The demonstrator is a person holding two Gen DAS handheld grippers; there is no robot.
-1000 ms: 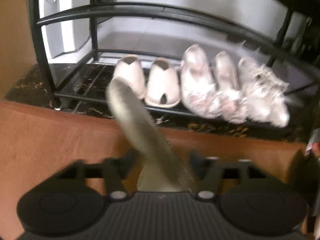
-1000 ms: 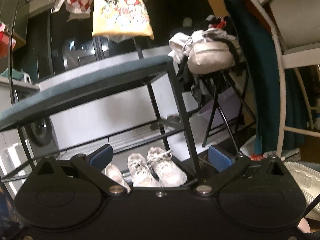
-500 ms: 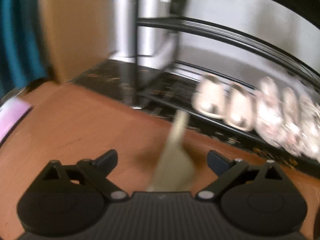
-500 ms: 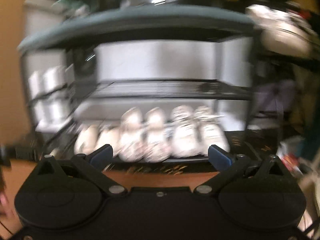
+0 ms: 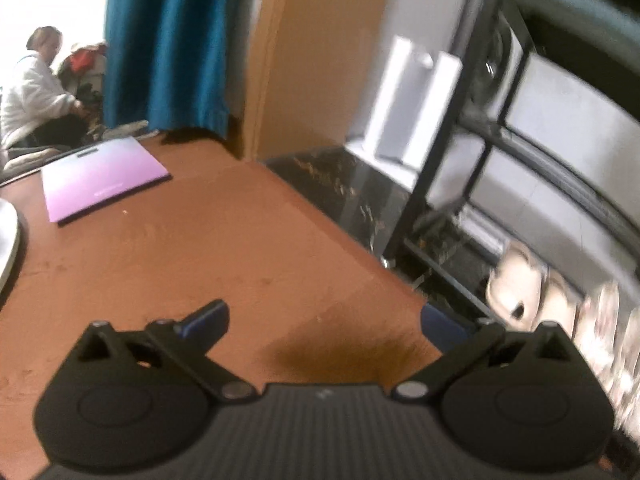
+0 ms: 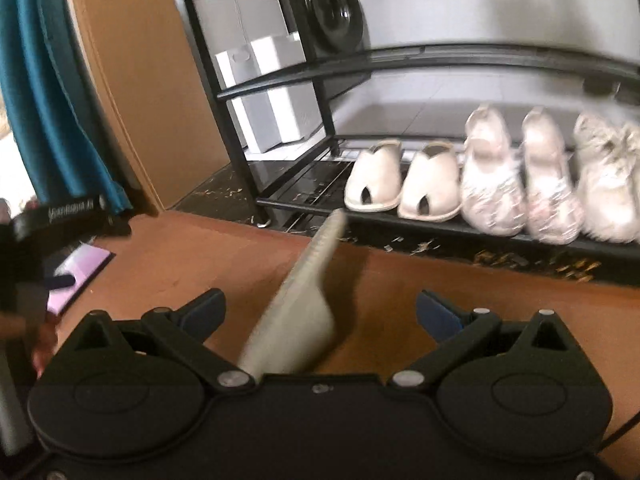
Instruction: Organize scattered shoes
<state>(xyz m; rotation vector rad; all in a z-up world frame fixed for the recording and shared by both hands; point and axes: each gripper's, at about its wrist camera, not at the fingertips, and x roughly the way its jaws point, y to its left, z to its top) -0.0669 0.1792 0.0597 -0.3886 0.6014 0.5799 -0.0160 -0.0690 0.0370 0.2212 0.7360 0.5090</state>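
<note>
Placing step judged in hand: grey insole-like piece (image 6: 296, 300) seen between spread right tongs (image 6: 320, 312), grip untellable. Left tongs (image 5: 324, 322) released, empty. Shoes (image 6: 472, 184) lined on rack shelf (image 6: 440, 222). Next: free slot to be chosen.

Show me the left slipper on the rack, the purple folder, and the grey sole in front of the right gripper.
left slipper (image 6: 374, 184): right wrist view, upper.
purple folder (image 5: 102, 176): left wrist view, cover.
grey sole (image 6: 298, 308): right wrist view, mid-length.

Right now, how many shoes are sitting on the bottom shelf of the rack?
5 in view: two slippers at the left, two pink shoes beside them, then one sneaker at the frame edge; more may be hidden beyond it.
</note>
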